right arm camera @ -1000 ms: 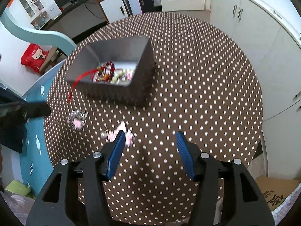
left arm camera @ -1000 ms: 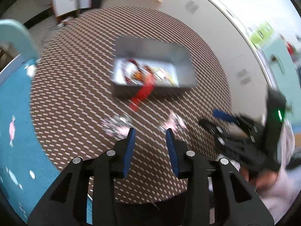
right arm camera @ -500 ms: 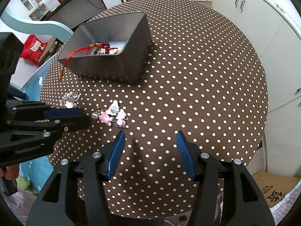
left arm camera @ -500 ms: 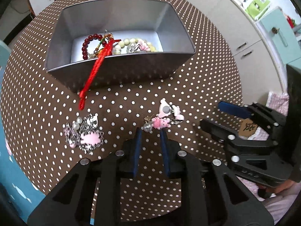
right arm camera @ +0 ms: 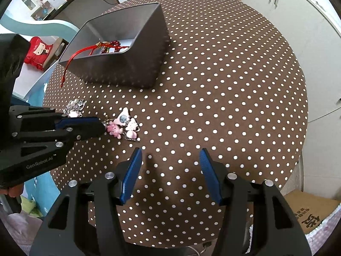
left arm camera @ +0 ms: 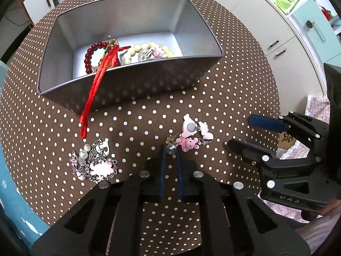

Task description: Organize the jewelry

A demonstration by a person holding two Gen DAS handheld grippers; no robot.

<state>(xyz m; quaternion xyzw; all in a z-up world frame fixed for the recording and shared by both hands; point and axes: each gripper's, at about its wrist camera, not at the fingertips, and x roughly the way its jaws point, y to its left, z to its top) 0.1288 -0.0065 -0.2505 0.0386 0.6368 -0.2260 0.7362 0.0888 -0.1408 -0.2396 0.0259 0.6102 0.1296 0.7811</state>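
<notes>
A grey metal box [left arm camera: 149,85] [right arm camera: 136,68] stands on the round polka-dot table and holds red and cream bead bracelets; a red cord [left arm camera: 93,93] hangs over its front wall. A pink charm cluster [left arm camera: 191,134] [right arm camera: 125,125] lies on the cloth. My left gripper [left arm camera: 171,149] [right arm camera: 102,125] is closed on the silver bead [left arm camera: 171,149] at the cluster's left end. A second pink and silver charm pile [left arm camera: 96,162] [right arm camera: 74,107] lies to its left. My right gripper [right arm camera: 170,164] [left arm camera: 240,131] is open and empty, to the right of the cluster.
The brown dotted table [right arm camera: 223,85] ends close to my grippers. White cabinets [right arm camera: 298,10] stand to the right. A cardboard box [right arm camera: 313,215] sits on the floor at lower right. A teal chair back [right arm camera: 38,24] stands behind the table.
My left gripper moved forward and down to the pink cluster and its fingers closed around the silver bead. My right gripper stayed open and shifted slightly closer to the cluster.
</notes>
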